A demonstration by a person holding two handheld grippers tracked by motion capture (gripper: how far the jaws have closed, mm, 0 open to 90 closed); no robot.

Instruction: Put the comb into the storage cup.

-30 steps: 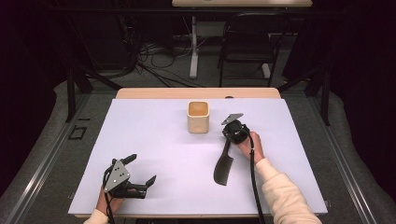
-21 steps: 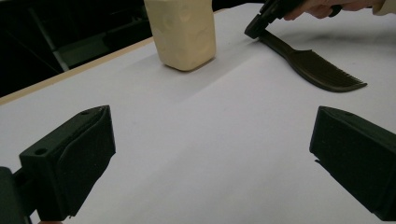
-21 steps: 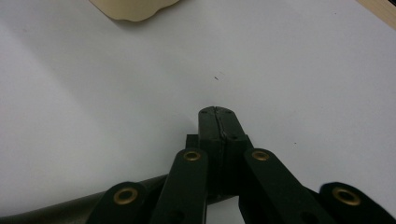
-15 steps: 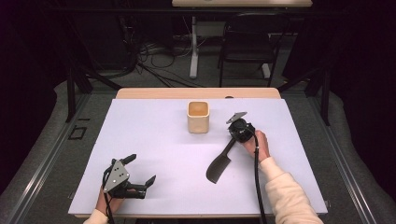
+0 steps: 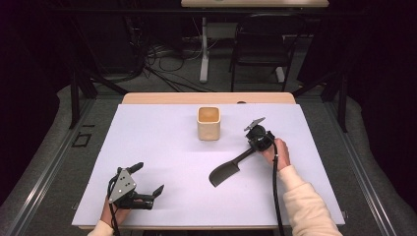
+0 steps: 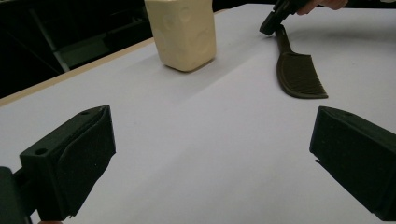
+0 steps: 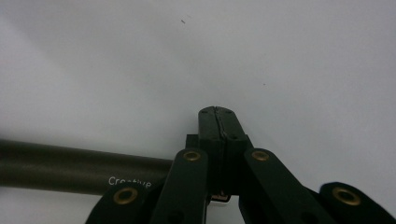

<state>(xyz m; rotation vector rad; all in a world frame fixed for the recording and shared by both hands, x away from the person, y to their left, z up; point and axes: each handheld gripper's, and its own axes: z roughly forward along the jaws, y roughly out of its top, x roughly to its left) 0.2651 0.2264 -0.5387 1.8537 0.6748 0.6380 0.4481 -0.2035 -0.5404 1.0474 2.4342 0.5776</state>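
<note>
Dark plastic comb (image 5: 225,172), light and stiff, lies at the desk's (image 5: 162,147) four o'clock, thin handle apparently pinched by the clenched right gripper (image 5: 256,139); left gripper (image 5: 147,189) released, idle.

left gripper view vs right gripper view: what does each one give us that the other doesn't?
Left gripper view: the cream cup, the toothed head of the comb, the right gripper at the comb's handle, and the left gripper with its jaws wide apart. Right gripper view: its own jaws shut, and white lettering on the comb's handle. Both: the comb and the white table.
</note>
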